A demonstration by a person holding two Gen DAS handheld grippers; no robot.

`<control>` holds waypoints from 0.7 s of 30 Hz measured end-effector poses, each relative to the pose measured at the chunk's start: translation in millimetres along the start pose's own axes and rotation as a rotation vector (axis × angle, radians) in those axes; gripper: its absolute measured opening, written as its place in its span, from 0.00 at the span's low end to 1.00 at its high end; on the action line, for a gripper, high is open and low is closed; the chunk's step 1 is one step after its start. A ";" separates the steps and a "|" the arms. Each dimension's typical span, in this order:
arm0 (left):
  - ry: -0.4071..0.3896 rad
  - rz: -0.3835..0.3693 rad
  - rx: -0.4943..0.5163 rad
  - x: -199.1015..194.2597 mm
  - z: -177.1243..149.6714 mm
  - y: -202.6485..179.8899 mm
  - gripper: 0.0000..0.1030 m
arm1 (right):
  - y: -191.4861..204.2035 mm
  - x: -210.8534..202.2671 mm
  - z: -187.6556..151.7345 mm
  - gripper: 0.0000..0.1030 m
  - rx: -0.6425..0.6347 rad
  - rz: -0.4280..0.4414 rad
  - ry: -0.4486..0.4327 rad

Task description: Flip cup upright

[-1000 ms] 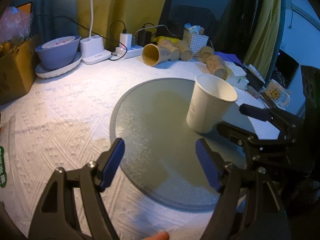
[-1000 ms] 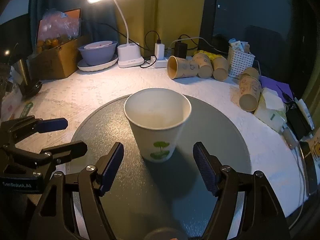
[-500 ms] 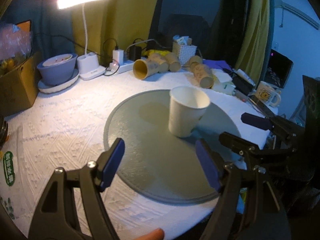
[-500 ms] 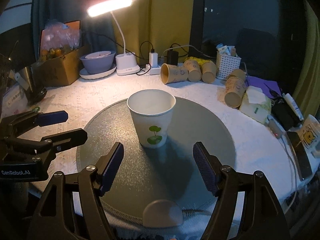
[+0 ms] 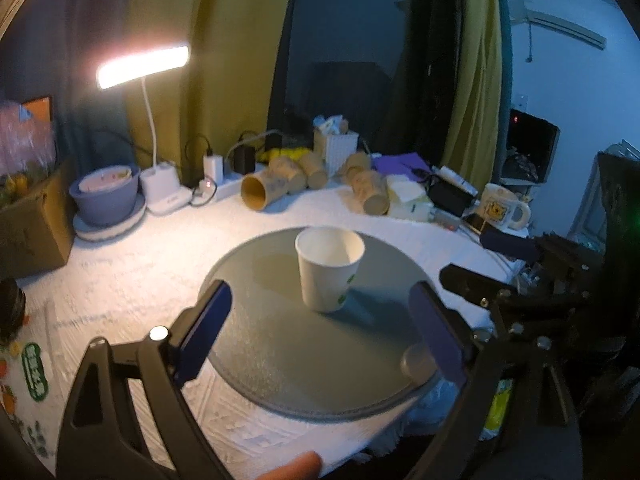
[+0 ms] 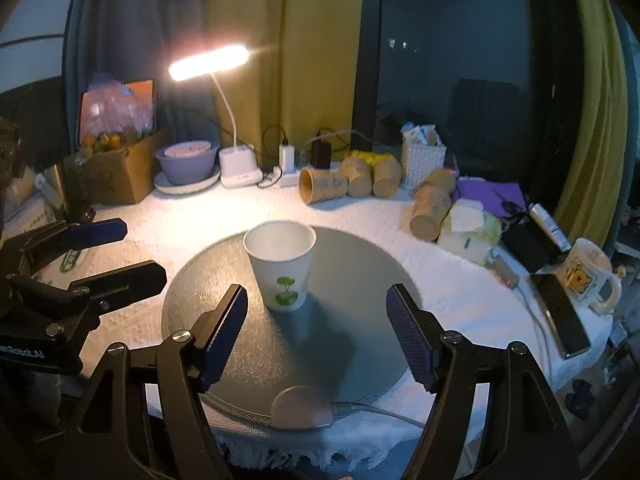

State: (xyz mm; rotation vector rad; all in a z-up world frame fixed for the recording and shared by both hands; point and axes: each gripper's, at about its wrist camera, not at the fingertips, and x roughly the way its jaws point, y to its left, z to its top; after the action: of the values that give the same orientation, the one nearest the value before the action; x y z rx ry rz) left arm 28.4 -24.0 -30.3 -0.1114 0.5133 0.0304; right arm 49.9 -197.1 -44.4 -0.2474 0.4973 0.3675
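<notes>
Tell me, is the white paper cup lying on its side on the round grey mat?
No, the white paper cup stands upright on the round grey mat, open mouth facing up.

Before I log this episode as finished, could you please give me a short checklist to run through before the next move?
1. White paper cup stands mouth up: ok.
2. Cup rests on the round grey mat, away from its edge: ok.
3. Right gripper open and apart from the cup: ok.
4. Left gripper open and apart from the cup: ok.
5. Cup is empty: cannot tell, its bottom is hidden.
6. Brown cups by the wall lie well behind the mat: ok.
</notes>
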 end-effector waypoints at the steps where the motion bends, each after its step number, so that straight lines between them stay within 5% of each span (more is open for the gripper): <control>1: -0.011 0.000 0.006 -2.9 2.1 -1.7 0.89 | -1.0 -3.8 1.6 0.73 0.003 0.001 -0.008; 21: -0.223 0.004 0.068 -62.7 45.4 -20.2 0.89 | -8.4 -76.1 31.8 0.73 0.011 -0.047 -0.140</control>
State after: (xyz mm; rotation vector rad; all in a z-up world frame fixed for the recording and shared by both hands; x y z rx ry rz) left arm -2.8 -39.0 41.8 -0.0400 0.2911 0.0286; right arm 4.5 -216.0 22.3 -0.2212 0.3554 0.3335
